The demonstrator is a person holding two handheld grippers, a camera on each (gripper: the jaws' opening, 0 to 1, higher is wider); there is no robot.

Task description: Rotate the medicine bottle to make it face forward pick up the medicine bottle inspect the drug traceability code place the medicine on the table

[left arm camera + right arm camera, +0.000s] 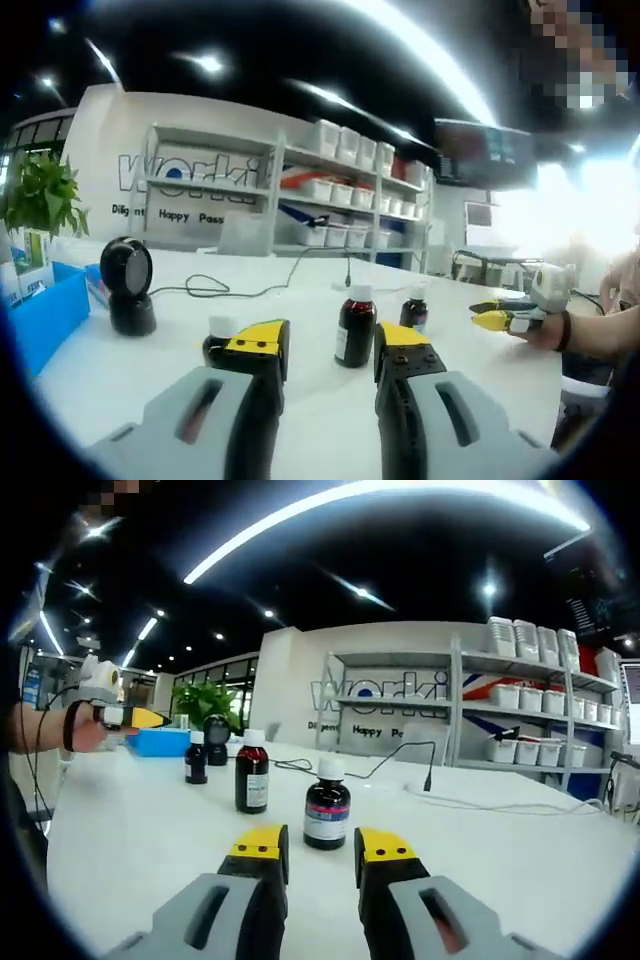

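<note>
Right gripper view: the right gripper (318,848) hovers low over the white table (130,850), jaws parted and holding nothing. Just beyond its tips stands a squat medicine bottle (326,816) with a white cap, label facing the camera. Farther left stand a taller bottle (252,772) and a small bottle (196,759); beyond them, a blue bin (160,742) and a potted plant (205,702).

Left gripper view: the left gripper (330,345), jaws apart and unloaded, points at the same 3 bottles. A black scanner (129,285) stands left; storage shelves (330,190) behind.

A lab-like workspace: bin-lined shelving (520,715), white table (150,830), wall lettering (375,695)
</note>
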